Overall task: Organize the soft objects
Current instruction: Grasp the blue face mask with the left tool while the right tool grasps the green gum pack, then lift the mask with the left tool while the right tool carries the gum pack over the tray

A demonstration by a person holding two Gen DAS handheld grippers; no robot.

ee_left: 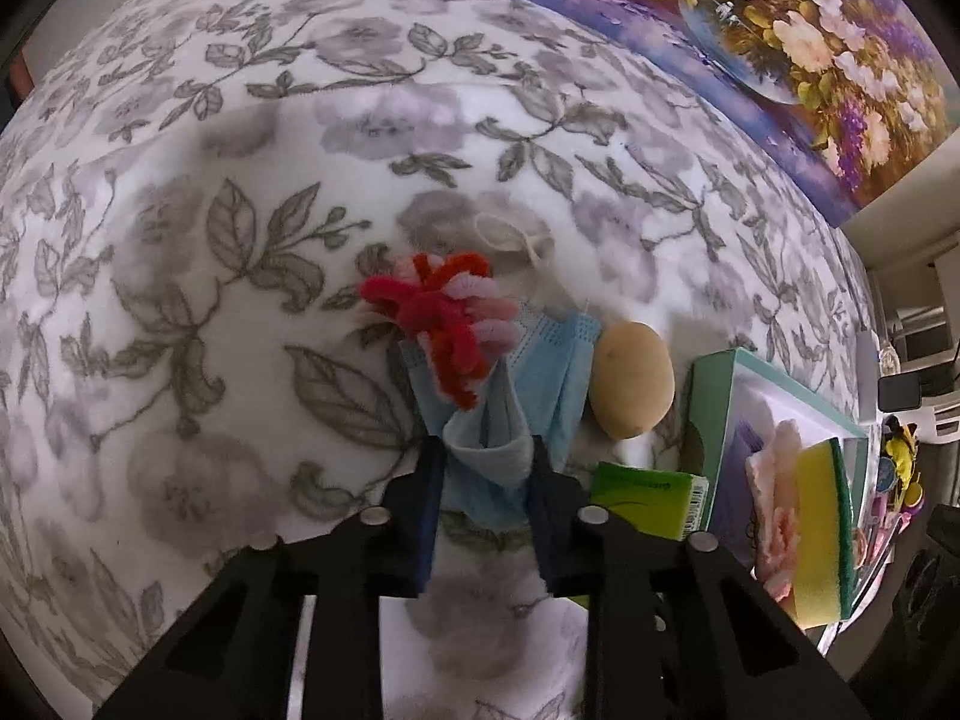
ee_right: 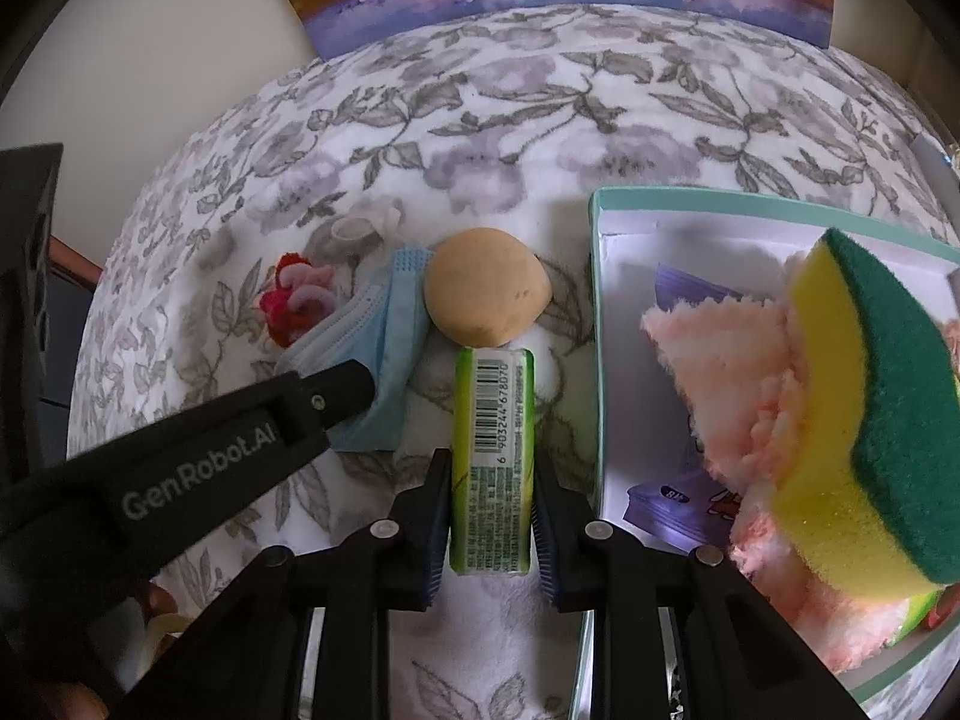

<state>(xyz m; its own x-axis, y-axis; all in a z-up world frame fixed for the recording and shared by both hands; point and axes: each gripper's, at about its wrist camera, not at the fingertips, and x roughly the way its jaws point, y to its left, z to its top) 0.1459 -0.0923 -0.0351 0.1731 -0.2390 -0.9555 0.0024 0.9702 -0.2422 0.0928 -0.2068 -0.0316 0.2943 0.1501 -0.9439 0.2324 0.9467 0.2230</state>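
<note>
**Mia:** Left gripper (ee_left: 487,468) is pinching the blue mask (ee_left: 510,396), right? It points almost straight down.

**Ben:** Yes, it squeezes the near end. The red fuzzy wires (ee_left: 447,324) lie on the far end.

**Mia:** And the right gripper (ee_right: 492,510)?

**Ben:** It points down too, its sides tight on the green pack (ee_right: 493,456), near the tan ball (ee_right: 485,294).

**Mia:** Why there?

**Ben:** I think both go in the box (ee_right: 595,276) on the right, with the sponge (ee_right: 870,414) and the pink cloth (ee_right: 720,372).
</note>
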